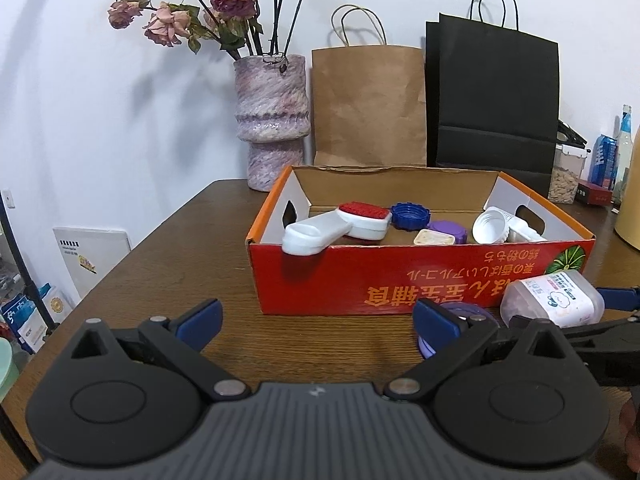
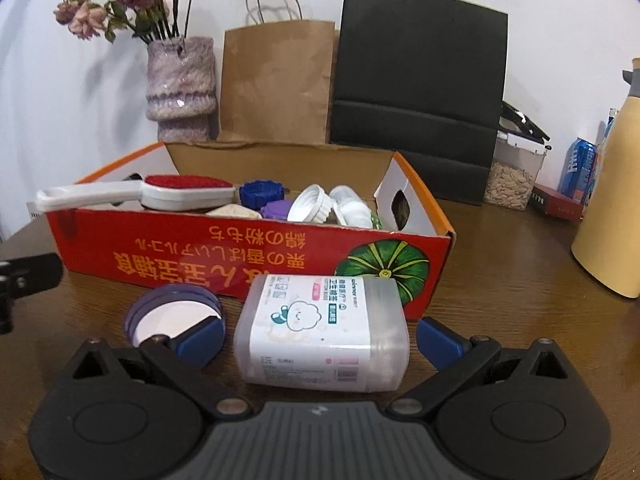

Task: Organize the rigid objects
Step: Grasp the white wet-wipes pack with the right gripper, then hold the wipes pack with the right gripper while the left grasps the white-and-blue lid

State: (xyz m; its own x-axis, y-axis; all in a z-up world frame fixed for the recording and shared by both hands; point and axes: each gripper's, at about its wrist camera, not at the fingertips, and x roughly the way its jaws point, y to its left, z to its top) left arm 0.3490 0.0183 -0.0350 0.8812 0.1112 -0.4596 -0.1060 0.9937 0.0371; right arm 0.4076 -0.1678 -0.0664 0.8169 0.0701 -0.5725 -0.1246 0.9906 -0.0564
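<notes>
frosted rounded plastic box [image 2: 322, 334] between spread right gripper [image 2: 318, 334] fingers.

Bare counter [image 1: 168, 264] lies left of the red cardboard box [image 1: 360, 276]. Cotton-swab container [image 2: 322, 334] and purple lid [image 2: 172, 314] crowd its front; vase [image 1: 274, 120] and paper bags [image 1: 370, 104] wall the back.

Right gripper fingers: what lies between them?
In the right wrist view, the clear cotton-swab box lies on the table between the open right gripper fingers, apparently untouched by either.
</notes>
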